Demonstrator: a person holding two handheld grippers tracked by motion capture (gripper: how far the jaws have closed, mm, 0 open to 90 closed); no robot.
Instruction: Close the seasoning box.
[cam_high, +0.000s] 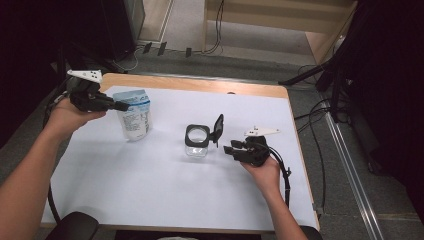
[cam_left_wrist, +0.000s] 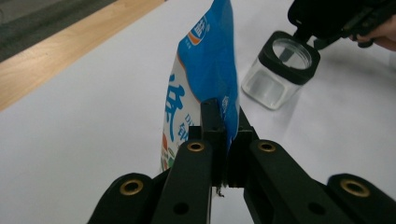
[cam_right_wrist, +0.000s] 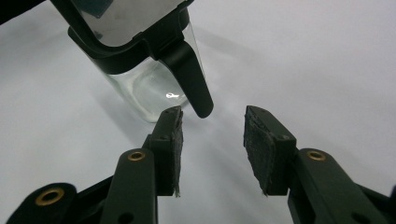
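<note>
White sheet over a wooden table (cam_high: 200, 85), grey floor and cables behind it, pretty bare setup. From how things sit, this looks like filling the jar from the pouch, and I'd say it's maybe halfway through the prep and 0 of the pouring is done.

What looks done: the glass jar (cam_high: 197, 141) has its black hinged lid (cam_high: 218, 129) flipped up, so the mouth is open. It stands near the middle of the sheet and looks empty, clear glass with a black collar. The blue and white pouch (cam_high: 135, 114) stands upright toward the left, well apart from the jar.

Left gripper (cam_left_wrist: 219, 121) is clamped on the pouch's edge, jaws pinched tight with the blue film between them. Right gripper (cam_right_wrist: 212, 126) has its jaws spread with nothing in them, sitting just beside the lid's tab (cam_right_wrist: 192, 84), not touching as far as I can tell.

What's left, I reckon: bring the pouch over, tip it, close the lid. Can't tell if the pouch top is already open.
</note>
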